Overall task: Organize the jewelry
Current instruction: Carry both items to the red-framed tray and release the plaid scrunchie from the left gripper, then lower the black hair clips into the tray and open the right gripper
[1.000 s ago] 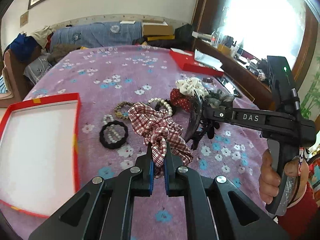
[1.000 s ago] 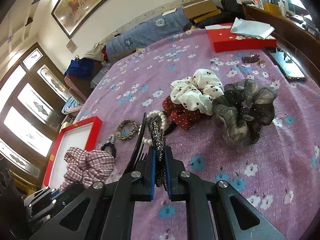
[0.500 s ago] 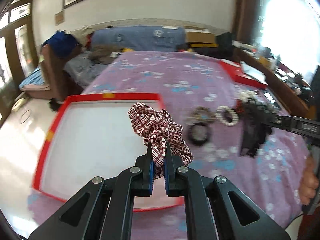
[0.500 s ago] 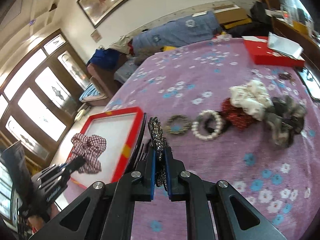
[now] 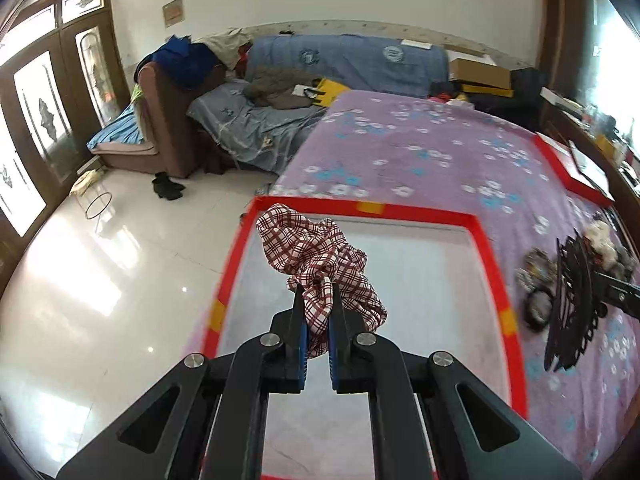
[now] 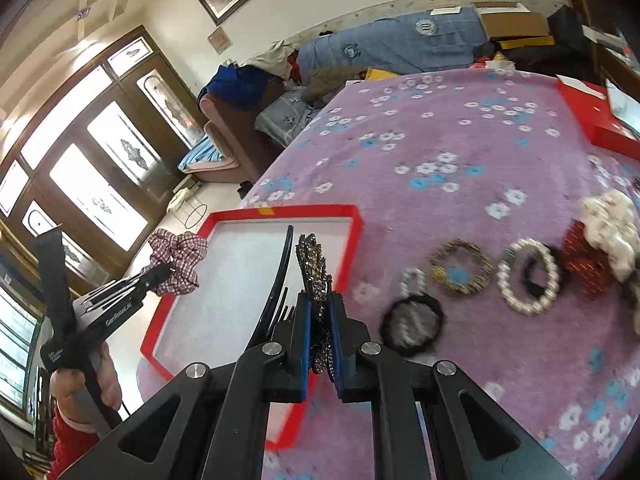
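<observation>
Overhead, left tongs [image 5: 317,312] clamped on plaid scrunchie [image 5: 320,264], held above red-rimmed white tray [image 5: 486,248] on floral purple table [image 6: 460,148]. Right tongs [image 6: 320,320] pinched tight on rhinestone hair clip [image 6: 314,268], near tray's right rim; beaded bracelets [image 6: 528,276] farther right.

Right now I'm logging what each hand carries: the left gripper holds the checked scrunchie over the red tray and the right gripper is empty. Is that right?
Not quite. The right gripper is not empty: the right wrist view shows it shut on a jewelled hair clip. The rest stands: the left gripper holds the checked scrunchie over the red tray.
</observation>
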The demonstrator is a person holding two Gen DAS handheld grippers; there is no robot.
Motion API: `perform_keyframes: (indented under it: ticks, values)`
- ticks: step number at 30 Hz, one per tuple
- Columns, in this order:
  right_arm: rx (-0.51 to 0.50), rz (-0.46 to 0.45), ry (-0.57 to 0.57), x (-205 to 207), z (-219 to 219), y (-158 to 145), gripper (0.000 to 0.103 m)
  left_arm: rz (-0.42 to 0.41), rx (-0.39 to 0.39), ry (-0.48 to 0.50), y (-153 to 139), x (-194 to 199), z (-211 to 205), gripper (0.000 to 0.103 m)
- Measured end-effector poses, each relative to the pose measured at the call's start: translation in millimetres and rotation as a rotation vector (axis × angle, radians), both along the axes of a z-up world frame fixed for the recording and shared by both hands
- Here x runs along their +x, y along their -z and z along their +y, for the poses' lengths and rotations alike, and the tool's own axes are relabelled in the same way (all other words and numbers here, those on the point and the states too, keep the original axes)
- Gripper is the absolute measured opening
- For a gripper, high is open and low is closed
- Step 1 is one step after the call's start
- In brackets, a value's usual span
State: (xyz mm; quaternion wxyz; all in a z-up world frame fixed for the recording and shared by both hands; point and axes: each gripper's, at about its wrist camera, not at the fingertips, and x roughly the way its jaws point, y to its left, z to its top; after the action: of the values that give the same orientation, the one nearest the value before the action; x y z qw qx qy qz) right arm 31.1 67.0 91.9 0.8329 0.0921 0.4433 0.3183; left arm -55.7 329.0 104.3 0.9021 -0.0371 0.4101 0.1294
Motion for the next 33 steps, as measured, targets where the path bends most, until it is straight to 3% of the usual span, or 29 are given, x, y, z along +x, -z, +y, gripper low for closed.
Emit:
perform_keyframes:
  ticks: [10, 24, 33]
  values:
    - [-0.085, 0.032, -0.044, 37.1, 73.5, 21.9, 0.01, 0.132, -0.013, 0.003, 34.9, 63.6, 31.2, 0.007]
    - [-0.146, 0.085, -0.002, 76.4, 91.5, 51.1, 0.01, 0.183, -0.039, -0.067, 62.4, 98.2, 57.0, 0.009]
    - [-0.171, 0.062, 0.009, 75.0, 94.1, 51.1, 0.015, 0.135, -0.12, -0.095, 54.2, 85.1, 63.7, 0.03]
